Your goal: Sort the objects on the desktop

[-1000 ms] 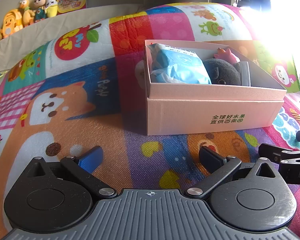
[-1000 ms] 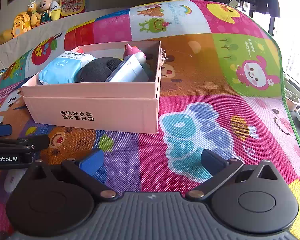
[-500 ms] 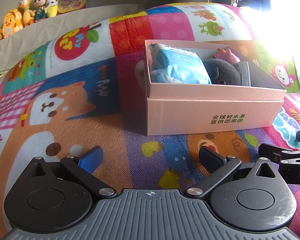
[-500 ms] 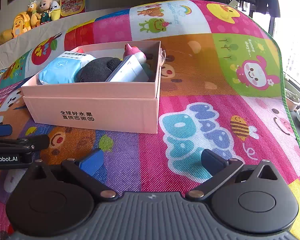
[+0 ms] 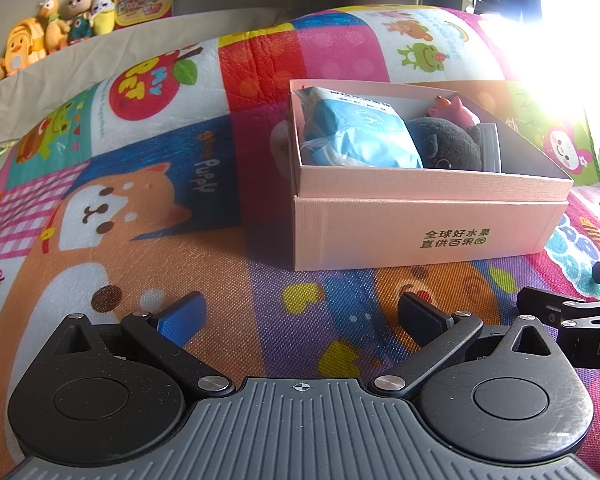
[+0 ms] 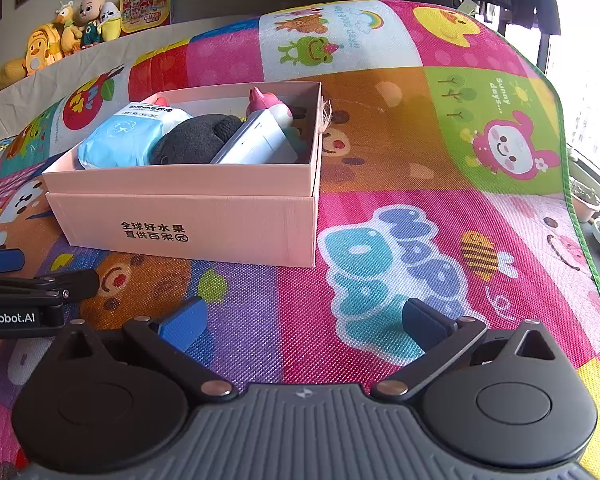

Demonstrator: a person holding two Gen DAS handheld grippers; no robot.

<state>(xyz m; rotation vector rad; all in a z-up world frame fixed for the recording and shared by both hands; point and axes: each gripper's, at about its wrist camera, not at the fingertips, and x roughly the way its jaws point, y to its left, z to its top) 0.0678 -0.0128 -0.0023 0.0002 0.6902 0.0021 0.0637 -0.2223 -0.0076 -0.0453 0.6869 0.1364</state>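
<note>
Both tools are empty and spread wide. The left tool [image 5: 300,316] and the right tool [image 6: 300,318] hover low over the play mat [image 6: 440,160], short of the pink box [image 6: 188,216].

**Location of task items.** The box sits left of centre in the right wrist view and right of centre in the left wrist view. It holds a blue tissue pack [image 5: 360,136], a dark plush toy [image 6: 198,140], a pale flat case [image 6: 260,138] leaning on edge, and a pink-topped toy [image 6: 266,104]. No loose item is visible on the mat in either view; the sorting appears complete or nearly so.

**Hazards.**
- The two tools sit near each other; each shows at the other view's lower edge. A sideways move could knock them together.
- The contents stand about level with the rim. Another insertion could tip the leaning case or push items out.
- The box looks light; a nudge may slide it.

**Surroundings.** Stuffed toys [image 5: 52,36] line the ledge at upper left. Window glare washes out the upper right of the left wrist view, hiding anything there.
</note>
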